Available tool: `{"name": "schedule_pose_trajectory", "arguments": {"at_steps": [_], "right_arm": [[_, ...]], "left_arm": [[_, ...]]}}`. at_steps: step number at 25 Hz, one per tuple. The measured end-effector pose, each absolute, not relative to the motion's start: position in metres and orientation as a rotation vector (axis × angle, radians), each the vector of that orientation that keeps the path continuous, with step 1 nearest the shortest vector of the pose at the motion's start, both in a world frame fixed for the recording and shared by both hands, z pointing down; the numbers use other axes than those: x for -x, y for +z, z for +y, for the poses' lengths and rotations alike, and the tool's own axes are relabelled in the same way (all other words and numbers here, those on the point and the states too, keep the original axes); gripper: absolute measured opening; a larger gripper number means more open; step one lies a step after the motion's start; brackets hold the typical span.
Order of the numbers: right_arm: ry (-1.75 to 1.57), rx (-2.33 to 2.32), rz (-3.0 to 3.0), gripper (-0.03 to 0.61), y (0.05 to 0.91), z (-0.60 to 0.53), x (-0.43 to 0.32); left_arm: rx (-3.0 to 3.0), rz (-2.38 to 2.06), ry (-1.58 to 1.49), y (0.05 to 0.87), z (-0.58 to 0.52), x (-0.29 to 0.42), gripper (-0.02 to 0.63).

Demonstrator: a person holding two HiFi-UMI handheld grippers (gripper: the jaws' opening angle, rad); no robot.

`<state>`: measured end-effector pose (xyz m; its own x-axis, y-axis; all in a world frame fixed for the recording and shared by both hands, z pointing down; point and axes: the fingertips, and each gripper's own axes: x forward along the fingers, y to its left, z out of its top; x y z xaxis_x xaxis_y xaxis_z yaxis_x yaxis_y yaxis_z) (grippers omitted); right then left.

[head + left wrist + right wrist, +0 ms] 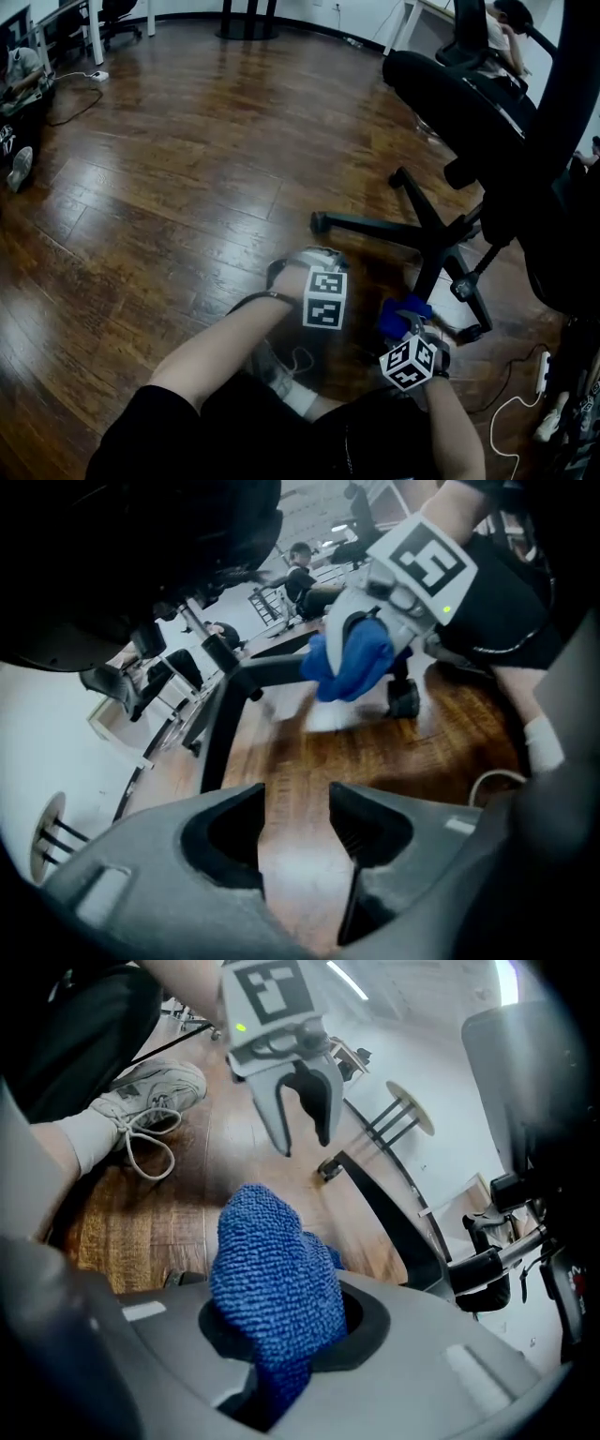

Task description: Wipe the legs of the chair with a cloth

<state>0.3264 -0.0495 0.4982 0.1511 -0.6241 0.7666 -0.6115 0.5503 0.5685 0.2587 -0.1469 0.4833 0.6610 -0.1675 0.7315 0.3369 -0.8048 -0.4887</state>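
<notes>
A black office chair [469,112] stands on a star base [433,234] at the right. My right gripper [281,1335] is shut on a blue cloth [277,1279], a blue wad [398,317] low by the near chair leg. In the left gripper view the cloth [352,658] rests against a black leg [267,672] close to its caster [403,700]. My left gripper [295,827] is open, with only floor between its jaws. It hangs just left of the cloth, its marker cube [325,298] facing up. The right gripper view shows the left gripper [302,1136] with its fingers spread.
The floor [187,169] is dark glossy wood. My white sneaker [155,1096] sits close behind the grippers. A white power strip [542,372] and cable lie at the lower right. More desks and chairs [103,19] line the far wall, and a person [506,28] sits there.
</notes>
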Motion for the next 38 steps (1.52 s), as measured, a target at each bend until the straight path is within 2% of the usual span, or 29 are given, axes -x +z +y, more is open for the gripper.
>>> {"name": "schedule_pose_trajectory", "arguments": {"at_steps": [6,8,12,13,21,29,33,38], "right_arm": [[0.04,-1.064,-1.503,0.066,0.5,-0.049,-0.322],[0.029,-1.067,-1.502,0.067,0.5,-0.052,-0.321],[-0.027,-1.087,-1.436,0.067,0.501,-0.06,-0.323],[-0.051,-1.095,-1.414,0.067,0.5,-0.06,-0.326],[-0.125,-1.204,-1.314,0.067,0.493,-0.057,-0.392],[-0.223,-1.281,-1.332,0.066,0.484,-0.044,-0.44],[-0.255,-1.222,-1.309,0.066,0.484,-0.031,-0.453],[-0.134,-1.165,-1.337,0.066,0.489,-0.017,-0.446]], "left_arm": [[2.306,0.18,-1.079,0.493,-0.278,-0.284,0.224],[2.319,0.222,-1.075,0.498,-0.304,-0.294,0.244],[2.389,0.203,-1.085,0.507,-0.323,-0.311,0.236],[2.395,0.206,-1.075,0.507,-0.322,-0.312,0.215],[2.405,0.123,-1.08,0.51,-0.273,-0.302,0.172],[2.523,0.136,-1.27,0.516,-0.207,-0.288,0.15],[2.571,0.114,-1.264,0.516,-0.169,-0.282,0.144],[2.418,0.1,-1.326,0.519,-0.155,-0.269,0.15]]}}
